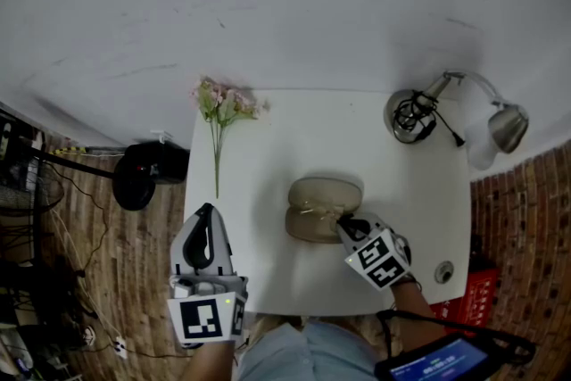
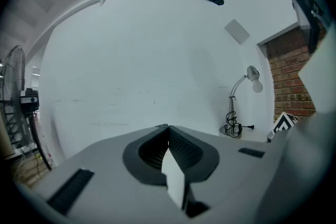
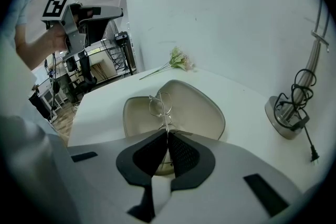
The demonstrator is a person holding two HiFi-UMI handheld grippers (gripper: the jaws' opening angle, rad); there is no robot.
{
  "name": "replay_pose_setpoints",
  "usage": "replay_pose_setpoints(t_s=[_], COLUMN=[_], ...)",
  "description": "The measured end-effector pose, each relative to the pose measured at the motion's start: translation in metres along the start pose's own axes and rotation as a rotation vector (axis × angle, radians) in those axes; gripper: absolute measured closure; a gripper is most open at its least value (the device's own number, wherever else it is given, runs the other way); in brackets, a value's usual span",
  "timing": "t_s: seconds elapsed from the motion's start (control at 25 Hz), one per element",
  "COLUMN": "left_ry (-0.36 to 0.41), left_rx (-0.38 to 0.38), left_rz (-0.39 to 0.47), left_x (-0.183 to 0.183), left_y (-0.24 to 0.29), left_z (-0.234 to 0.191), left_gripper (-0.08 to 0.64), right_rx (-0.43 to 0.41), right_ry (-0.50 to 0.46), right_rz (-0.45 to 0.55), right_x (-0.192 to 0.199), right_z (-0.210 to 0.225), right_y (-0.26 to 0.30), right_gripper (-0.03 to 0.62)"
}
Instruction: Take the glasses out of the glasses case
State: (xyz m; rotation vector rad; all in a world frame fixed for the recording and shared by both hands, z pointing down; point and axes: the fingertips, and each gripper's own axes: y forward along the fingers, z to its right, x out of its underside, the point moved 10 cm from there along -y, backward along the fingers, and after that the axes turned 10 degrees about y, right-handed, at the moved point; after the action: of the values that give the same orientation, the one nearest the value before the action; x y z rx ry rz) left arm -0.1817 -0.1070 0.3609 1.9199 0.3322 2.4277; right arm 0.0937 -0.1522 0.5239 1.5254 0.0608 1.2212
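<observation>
A beige glasses case (image 1: pixel 323 208) lies open near the middle of the white table (image 1: pixel 268 268). My right gripper (image 1: pixel 342 223) reaches down over its front right side. In the right gripper view the thin wire-framed glasses (image 3: pixel 160 105) stand upright above the open case (image 3: pixel 202 110), pinched between the closed jaws of the right gripper (image 3: pixel 168 132). My left gripper (image 1: pixel 207 211) hovers at the table's front left edge, away from the case. Its jaws meet at the tip with nothing between them, as the left gripper (image 2: pixel 167 126) shows in its own view.
A sprig of pink flowers (image 1: pixel 223 107) lies at the table's back left. A desk lamp (image 1: pixel 415 114) with a coiled cord stands at the back right. A small round object (image 1: pixel 443 271) sits near the front right corner. A black fan (image 1: pixel 143 174) stands on the floor to the left.
</observation>
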Motion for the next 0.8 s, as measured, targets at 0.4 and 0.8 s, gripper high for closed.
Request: replay_pose_setpoints(t_s=[0.4, 0.8], left_ry=[0.003, 0.005], left_rx=[0.003, 0.005], left_rz=[0.008, 0.02], left_x=[-0.001, -0.005], left_y=[0.0, -0.003], left_z=[0.0, 0.001], left_gripper=[0.554, 0.554], right_rx=[0.029, 0.056], right_ry=[0.006, 0.02], right_rz=[0.026, 0.066], right_x=[-0.004, -0.009], right_z=[0.004, 0.008], right_y=[-0.004, -0.012], right_gripper=[0.56, 0.56])
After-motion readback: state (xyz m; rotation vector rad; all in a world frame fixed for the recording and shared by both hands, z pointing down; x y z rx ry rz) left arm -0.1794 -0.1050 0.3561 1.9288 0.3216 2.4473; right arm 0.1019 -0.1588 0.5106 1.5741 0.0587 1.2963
